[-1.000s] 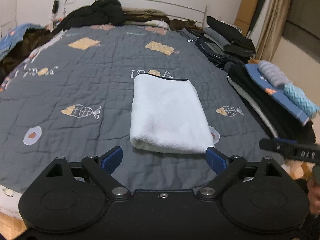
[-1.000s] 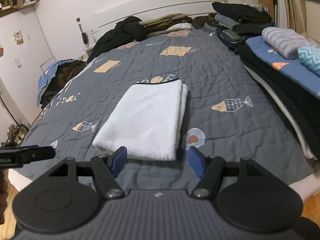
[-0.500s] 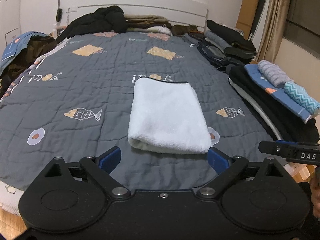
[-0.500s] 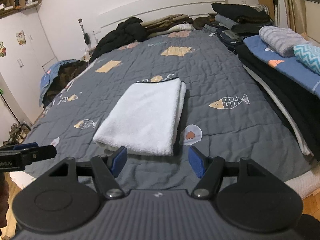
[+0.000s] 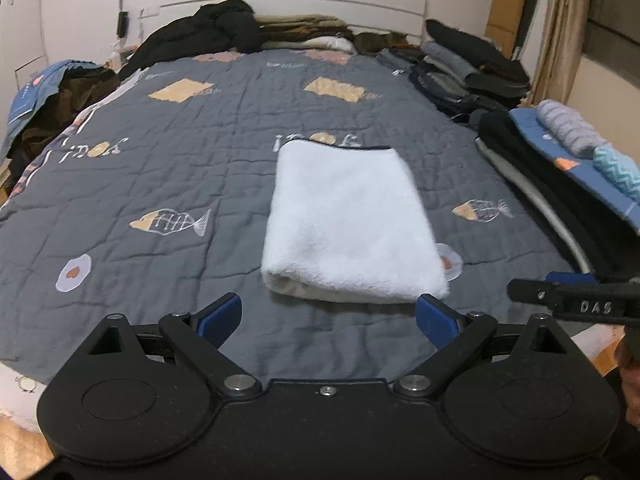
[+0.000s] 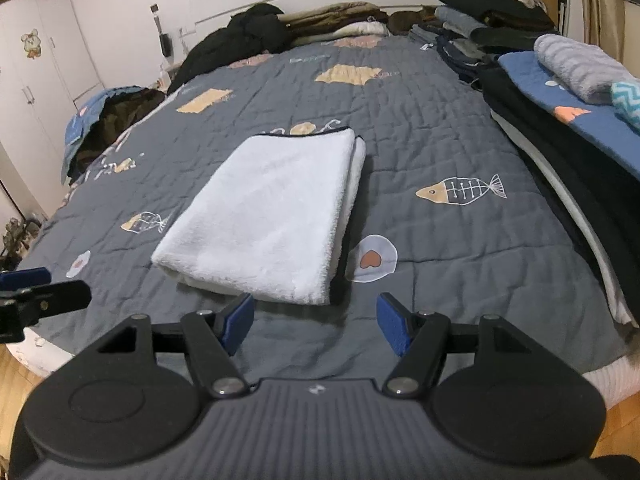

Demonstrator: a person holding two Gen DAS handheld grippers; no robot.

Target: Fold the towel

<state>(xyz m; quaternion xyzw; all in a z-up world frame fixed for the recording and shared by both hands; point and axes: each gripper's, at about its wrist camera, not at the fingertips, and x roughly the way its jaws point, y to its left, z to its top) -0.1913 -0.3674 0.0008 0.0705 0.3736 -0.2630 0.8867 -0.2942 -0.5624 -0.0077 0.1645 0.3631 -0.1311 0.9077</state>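
Note:
A white towel (image 5: 348, 220) lies folded into a thick rectangle in the middle of the grey quilted bed, its folded edge towards me. In the right wrist view the towel (image 6: 272, 216) sits just beyond the left finger. My left gripper (image 5: 328, 318) hangs open short of the towel's near edge, nothing between its blue pads. My right gripper (image 6: 316, 322) is open too, empty, near the towel's near right corner. Each gripper shows at the side of the other's view: the right gripper (image 5: 572, 304), the left gripper (image 6: 36, 296).
The grey quilt (image 5: 160, 168) with fish prints covers the bed. Dark clothes are piled at the headboard (image 5: 224, 28). Stacked folded clothes and rolled towels (image 6: 568, 92) line the right side. A heap of clothes (image 6: 108, 116) sits at the left edge.
Both grippers have drawn back a little and sunk towards the foot of the bed; the towel looks slightly farther off. The towel has not moved and both grippers stay open.

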